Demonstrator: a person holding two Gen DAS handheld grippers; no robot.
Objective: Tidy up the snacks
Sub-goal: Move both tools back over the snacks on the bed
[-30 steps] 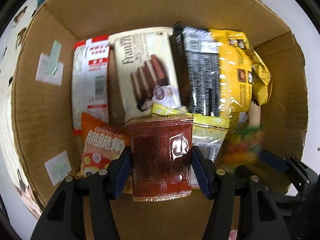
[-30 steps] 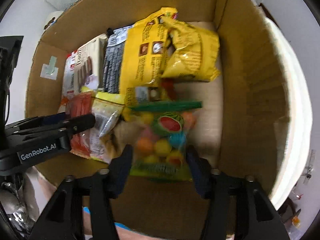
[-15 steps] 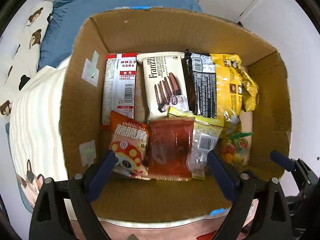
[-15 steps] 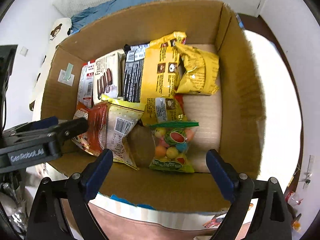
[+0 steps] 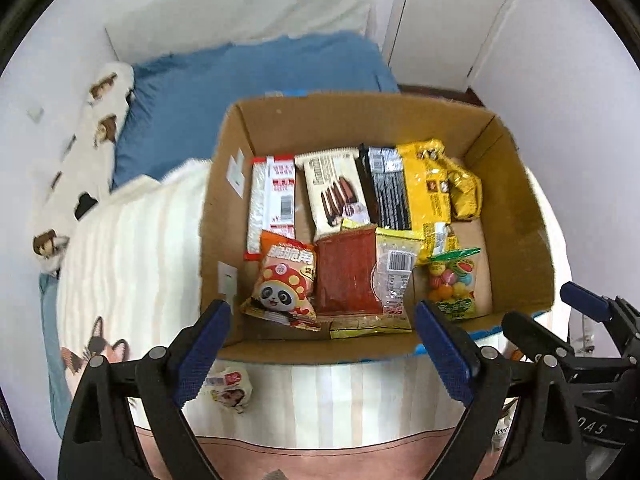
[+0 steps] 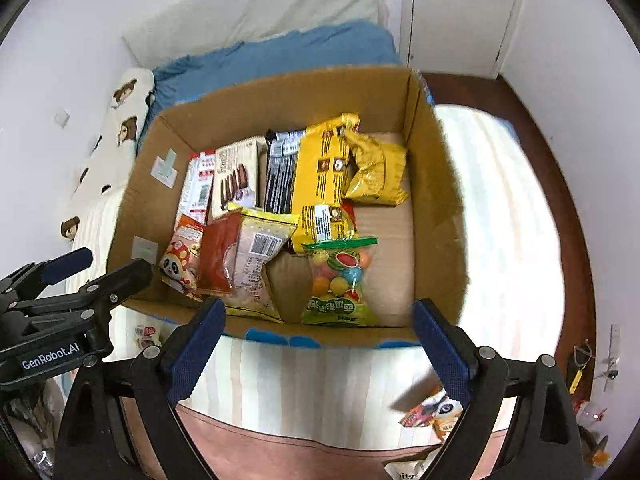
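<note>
- Both claws, the left claw (image 5: pixel 322 344) and the right claw (image 6: pixel 318 340), are held released above the cardboard box (image 5: pixel 376 120), nothing between the jaws.
- The red packet (image 5: pixel 346 276) and candy bag (image 6: pixel 340 280) are laid inside the box, on the bed (image 5: pixel 132 248).

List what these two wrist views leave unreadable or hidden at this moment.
- Left wrist view: small wrapped snack outside the cardboard box, partly behind a left tool finger; print too small.
- Right wrist view: orange packet on the striped cover, blurred, partly behind a right tool finger.
- Both views: yellow-edged clear packet half under the dark red packet; contents unclear.
- Black packet: text too small.
</note>
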